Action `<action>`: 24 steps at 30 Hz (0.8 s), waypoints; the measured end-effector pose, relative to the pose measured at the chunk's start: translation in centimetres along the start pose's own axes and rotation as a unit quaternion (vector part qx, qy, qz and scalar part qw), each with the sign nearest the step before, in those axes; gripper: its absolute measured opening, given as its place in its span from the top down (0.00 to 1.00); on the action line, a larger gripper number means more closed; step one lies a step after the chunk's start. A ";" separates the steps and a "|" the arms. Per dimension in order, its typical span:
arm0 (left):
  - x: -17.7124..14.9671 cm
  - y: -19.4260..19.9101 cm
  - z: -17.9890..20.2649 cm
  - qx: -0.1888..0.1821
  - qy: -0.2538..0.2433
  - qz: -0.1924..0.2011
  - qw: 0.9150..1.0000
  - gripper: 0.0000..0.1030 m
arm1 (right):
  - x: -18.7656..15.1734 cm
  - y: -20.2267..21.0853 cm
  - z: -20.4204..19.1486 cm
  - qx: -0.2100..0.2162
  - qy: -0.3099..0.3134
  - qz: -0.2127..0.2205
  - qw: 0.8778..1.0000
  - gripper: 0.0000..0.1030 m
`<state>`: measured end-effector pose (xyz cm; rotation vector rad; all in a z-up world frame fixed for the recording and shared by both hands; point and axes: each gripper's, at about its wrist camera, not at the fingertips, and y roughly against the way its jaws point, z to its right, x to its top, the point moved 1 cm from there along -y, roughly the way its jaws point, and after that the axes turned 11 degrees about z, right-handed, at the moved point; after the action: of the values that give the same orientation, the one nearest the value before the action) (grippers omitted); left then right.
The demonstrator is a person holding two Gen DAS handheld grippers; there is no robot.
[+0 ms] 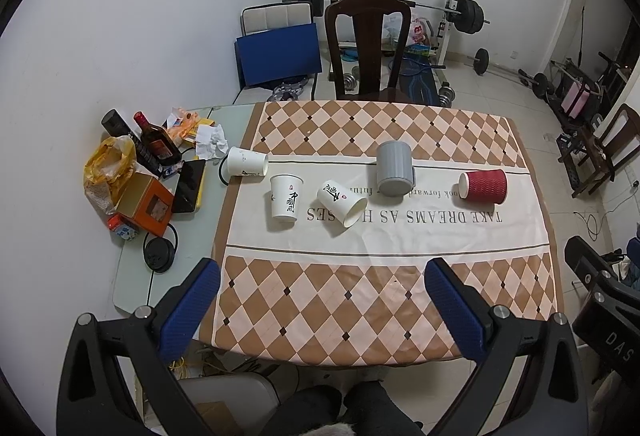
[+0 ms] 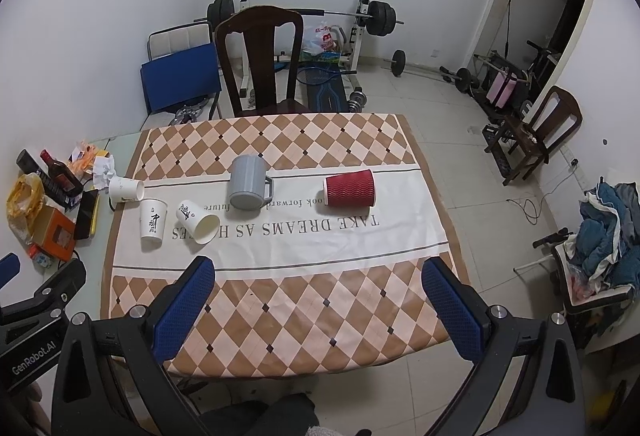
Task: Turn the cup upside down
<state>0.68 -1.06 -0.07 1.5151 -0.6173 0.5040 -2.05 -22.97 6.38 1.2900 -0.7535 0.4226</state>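
Note:
Several cups sit on the checkered tablecloth (image 1: 360, 300). A red ribbed paper cup (image 1: 483, 187) (image 2: 349, 188) lies on its side at the right. A grey mug (image 1: 394, 168) (image 2: 248, 183) stands mouth down at the middle. One white paper cup (image 1: 285, 198) (image 2: 152, 223) stands mouth down; another (image 1: 342, 202) (image 2: 199, 222) lies tilted on its side; a third (image 1: 246, 162) (image 2: 126, 189) lies on its side at the cloth's left edge. My left gripper (image 1: 322, 272) and right gripper (image 2: 320, 270) are open and empty, held above the table's near edge.
Left of the cloth lie a bottle (image 1: 154, 140), an orange box (image 1: 146, 204), a yellow bag (image 1: 106, 172), a phone (image 1: 189, 186) and crumpled paper (image 1: 210, 142). A dark wooden chair (image 1: 368, 44) stands behind the table. Weights and a bench fill the back.

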 end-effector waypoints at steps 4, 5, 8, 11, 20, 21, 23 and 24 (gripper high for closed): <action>0.0 0.0 0.0 0.000 0.000 0.000 1.000 0.00 | -0.3 0.2 0.0 0.001 -0.001 0.002 1.000 0.00; 0.0 0.0 0.0 0.000 0.000 0.000 1.000 0.00 | -0.3 0.2 -0.1 0.001 -0.001 0.002 1.000 0.00; 0.0 0.0 0.0 0.000 0.000 0.001 1.000 0.00 | -0.4 0.3 -0.1 0.001 -0.001 0.003 1.000 0.00; 0.0 0.0 0.0 0.000 0.000 0.001 1.000 0.00 | -0.4 0.3 -0.1 0.000 -0.001 0.003 1.000 0.00; 0.5 0.4 0.7 0.000 0.000 0.002 1.000 0.00 | -0.2 0.7 0.3 -0.001 -0.001 0.004 1.000 0.00; 0.5 0.3 0.6 -0.001 0.001 0.002 1.000 0.00 | -0.1 0.6 0.5 -0.001 -0.001 0.004 1.000 0.00; 0.5 0.4 0.7 -0.001 0.001 0.002 1.000 0.00 | -0.2 0.7 0.3 -0.001 -0.002 0.004 1.000 0.00; 0.6 0.4 0.7 0.000 0.001 0.002 1.000 0.00 | -0.3 0.7 0.2 -0.001 -0.002 0.004 1.000 0.00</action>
<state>0.80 -1.82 0.57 1.5129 -0.6201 0.5084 -2.74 -23.01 6.69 1.2863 -0.7629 0.4268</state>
